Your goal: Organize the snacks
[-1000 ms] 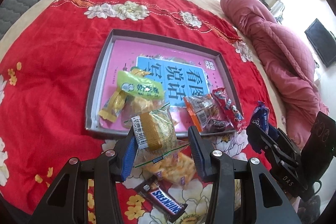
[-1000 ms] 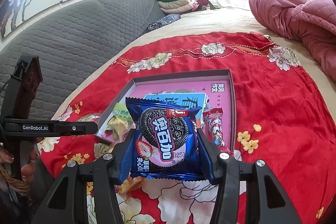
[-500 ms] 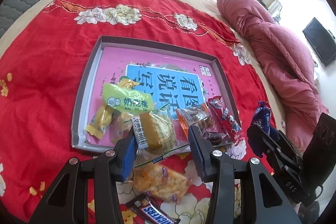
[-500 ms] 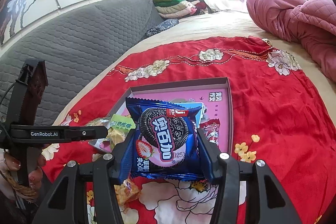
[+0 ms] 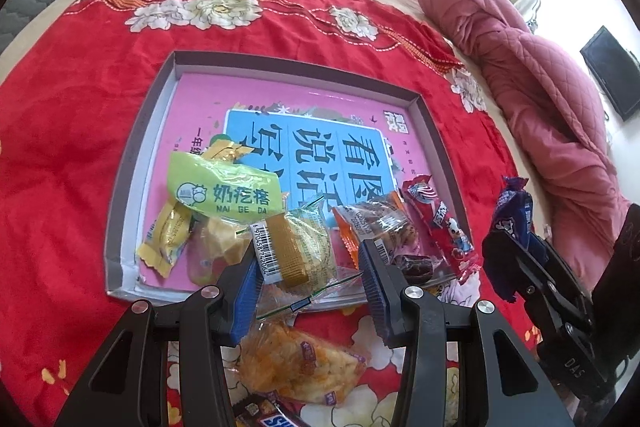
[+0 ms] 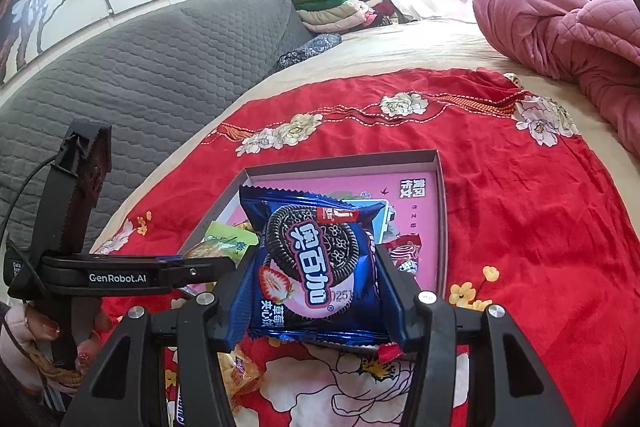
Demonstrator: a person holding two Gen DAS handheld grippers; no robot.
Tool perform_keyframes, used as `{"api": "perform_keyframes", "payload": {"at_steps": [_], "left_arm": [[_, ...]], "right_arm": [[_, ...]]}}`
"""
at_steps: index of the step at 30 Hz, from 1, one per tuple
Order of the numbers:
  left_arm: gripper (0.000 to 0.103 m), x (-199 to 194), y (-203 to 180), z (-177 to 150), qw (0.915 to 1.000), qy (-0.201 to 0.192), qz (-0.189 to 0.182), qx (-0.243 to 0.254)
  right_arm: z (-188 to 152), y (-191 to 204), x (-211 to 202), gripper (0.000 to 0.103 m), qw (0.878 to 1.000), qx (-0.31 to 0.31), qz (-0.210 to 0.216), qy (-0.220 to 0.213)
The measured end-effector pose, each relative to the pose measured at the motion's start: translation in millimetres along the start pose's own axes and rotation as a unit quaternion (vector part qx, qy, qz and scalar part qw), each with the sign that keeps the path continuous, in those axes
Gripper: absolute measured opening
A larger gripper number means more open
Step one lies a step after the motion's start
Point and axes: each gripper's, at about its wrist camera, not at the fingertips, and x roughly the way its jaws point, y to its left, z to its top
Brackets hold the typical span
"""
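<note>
My left gripper (image 5: 308, 273) is shut on a clear cake packet with a gold band (image 5: 298, 251) and holds it over the near edge of the grey-rimmed pink tray (image 5: 136, 155). The tray holds a green packet (image 5: 224, 187), a yellow candy (image 5: 166, 239), an orange packet (image 5: 372, 227) and a red packet (image 5: 440, 227). My right gripper (image 6: 316, 291) is shut on a blue Oreo packet (image 6: 312, 263), held above the red cloth just short of the tray (image 6: 440, 211). The right gripper also shows at the right in the left wrist view (image 5: 520, 239).
An orange snack bag (image 5: 300, 363) and a Snickers bar (image 5: 264, 415) lie on the red flowered cloth (image 5: 68, 155) near me. A pink quilt (image 5: 560, 99) is bunched at the right. A grey headboard (image 6: 140, 79) and folded clothes (image 6: 336, 3) stand beyond.
My left gripper has moved forward with the cake packet, from over the cloth to over the tray's near edge. My right gripper has risen a little with the Oreo packet.
</note>
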Motion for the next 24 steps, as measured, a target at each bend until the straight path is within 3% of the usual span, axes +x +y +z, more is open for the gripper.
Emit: {"api": "perform_keyframes", "payload": {"at_steps": [24], "left_arm": [[0.049, 24, -1, -2, 0.9997, 0.023, 0.002, 0.005]], "right_arm": [[-9, -3, 47, 0.055, 0.998, -0.007, -0.016, 0.068]]}}
